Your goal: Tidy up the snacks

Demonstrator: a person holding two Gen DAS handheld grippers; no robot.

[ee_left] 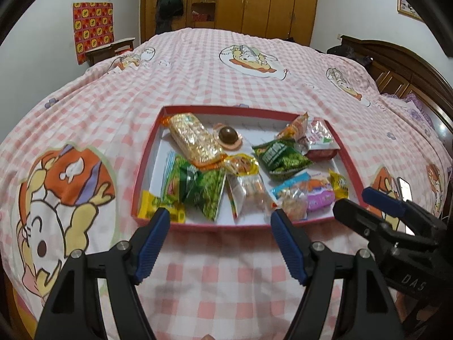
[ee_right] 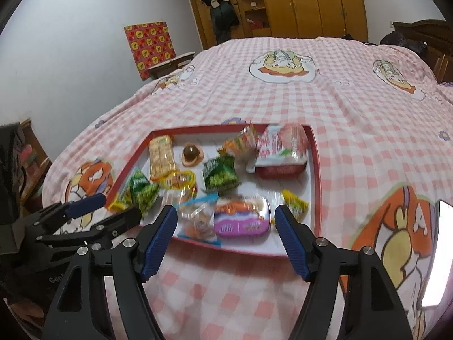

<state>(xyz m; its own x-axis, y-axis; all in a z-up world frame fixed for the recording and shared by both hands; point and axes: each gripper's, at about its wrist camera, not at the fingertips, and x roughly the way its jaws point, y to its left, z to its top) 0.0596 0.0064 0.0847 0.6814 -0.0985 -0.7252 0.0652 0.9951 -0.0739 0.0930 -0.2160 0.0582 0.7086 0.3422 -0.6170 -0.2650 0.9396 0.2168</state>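
Observation:
A shallow red tray (ee_left: 147, 167) (ee_right: 316, 170) with a white floor lies on the bed. It holds several snacks: a golden cracker pack (ee_left: 195, 138) (ee_right: 161, 154), a chocolate ball in an orange cup (ee_left: 228, 136), green packets (ee_left: 279, 155) (ee_right: 220, 174), a purple pack (ee_left: 320, 197) (ee_right: 240, 222), a red cup with a peach lid (ee_right: 283, 153) and a yellow candy (ee_right: 296, 202). My left gripper (ee_left: 220, 214) (ee_right: 119, 205) hovers open just short of the tray's near edge, nothing between its pads. My right gripper (ee_right: 226, 210) (ee_left: 354, 199) is open too, near the tray's near right corner.
The bed cover (ee_left: 226, 79) is pink-checked with cartoon prints. A phone (ee_right: 436, 255) lies on it right of the tray. A wooden wardrobe (ee_left: 269, 2) stands behind, a headboard (ee_left: 396, 65) on the right, and a low table (ee_right: 170, 65) with a red patterned board on the left.

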